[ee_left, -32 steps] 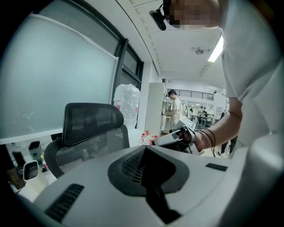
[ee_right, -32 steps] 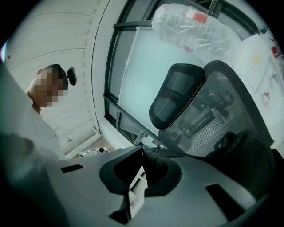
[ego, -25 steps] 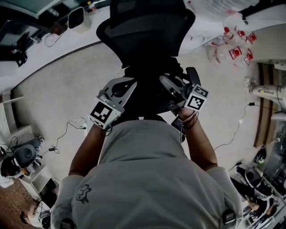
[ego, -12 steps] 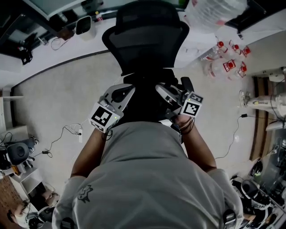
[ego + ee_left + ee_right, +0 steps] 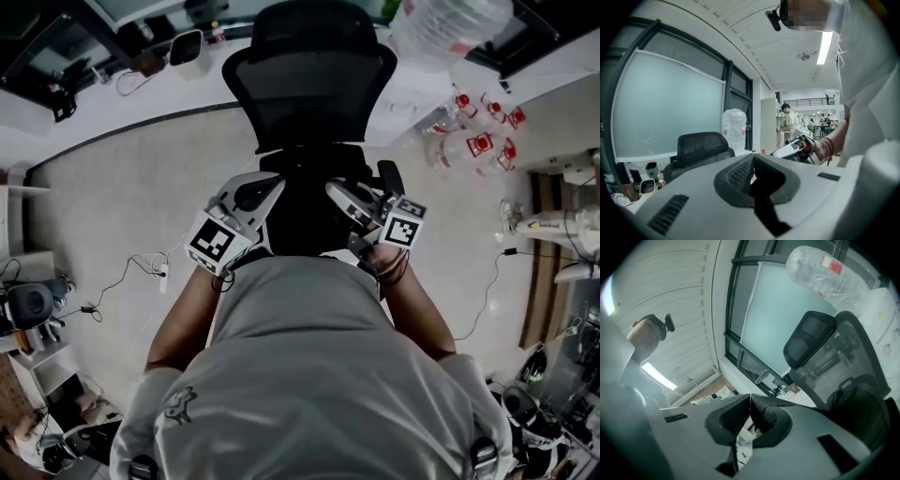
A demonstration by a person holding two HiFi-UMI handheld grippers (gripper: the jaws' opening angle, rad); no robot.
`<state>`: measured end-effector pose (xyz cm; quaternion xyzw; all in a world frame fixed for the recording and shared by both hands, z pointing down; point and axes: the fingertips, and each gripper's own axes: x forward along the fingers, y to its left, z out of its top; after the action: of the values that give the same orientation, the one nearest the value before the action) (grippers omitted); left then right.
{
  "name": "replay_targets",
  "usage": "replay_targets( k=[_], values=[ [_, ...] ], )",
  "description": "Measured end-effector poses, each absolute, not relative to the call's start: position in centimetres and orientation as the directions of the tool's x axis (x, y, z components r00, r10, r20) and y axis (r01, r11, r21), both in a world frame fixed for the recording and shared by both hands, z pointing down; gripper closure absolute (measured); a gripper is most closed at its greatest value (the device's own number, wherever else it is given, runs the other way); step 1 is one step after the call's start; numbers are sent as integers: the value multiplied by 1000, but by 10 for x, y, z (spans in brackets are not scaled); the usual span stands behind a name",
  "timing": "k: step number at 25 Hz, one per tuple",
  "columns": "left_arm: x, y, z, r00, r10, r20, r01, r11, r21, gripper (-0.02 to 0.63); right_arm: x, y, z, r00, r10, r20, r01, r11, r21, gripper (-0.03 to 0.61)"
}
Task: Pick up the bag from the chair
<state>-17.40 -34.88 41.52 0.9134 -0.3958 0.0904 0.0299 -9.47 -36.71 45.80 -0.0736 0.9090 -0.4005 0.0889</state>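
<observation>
Seen from above, you hold two grippers at centre frame over one black office chair [image 5: 309, 75]. One black bag [image 5: 305, 220] is at its seat, between them; whether it rests there cannot be told. The left gripper [image 5: 269, 192] has its jaws together, pinching a black strap [image 5: 761, 187]. The right gripper [image 5: 339, 194] is likewise clamped on a woven strap [image 5: 765, 414]. Each gripper carries one cube printed with black-and-white squares. Red labels on the clear jugs [image 5: 480, 142] at upper right are too small to read. Open grey floor [image 5: 112, 187] spreads left of the chair, crossed by thin cables [image 5: 141, 272].
</observation>
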Motion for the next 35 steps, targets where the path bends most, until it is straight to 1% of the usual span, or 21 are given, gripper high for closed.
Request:
replay_targets(
  k=[4, 10, 16, 24, 30, 35],
  values=[
    [-183, -335, 401, 699, -694, 172, -695, -716, -64, 601, -98, -353, 444, -966, -231, -114, -81, 694, -716, 545],
    [-186, -299, 388, 739, -652, 173, -652, -756, -62, 601, -89, -319, 429, -945, -306, -118, -137, 696, -705, 545],
    [-191, -240, 381, 788, -595, 161, -594, -802, -60, 601, -87, -270, 423, -912, -393, -117, -203, 680, -705, 545],
    [-197, -169, 378, 822, -553, 137, -549, -833, -69, 601, -85, -192, 417, -878, -463, -124, -252, 666, -702, 545],
    [-175, -130, 364, 843, -527, 108, -524, -850, -65, 601, -59, -153, 414, -863, -484, -143, -246, 652, -717, 545],
    [-157, -115, 357, 817, -571, 83, -569, -821, -44, 601, -46, -131, 415, -889, -437, -137, -212, 659, -721, 545]
  ],
)
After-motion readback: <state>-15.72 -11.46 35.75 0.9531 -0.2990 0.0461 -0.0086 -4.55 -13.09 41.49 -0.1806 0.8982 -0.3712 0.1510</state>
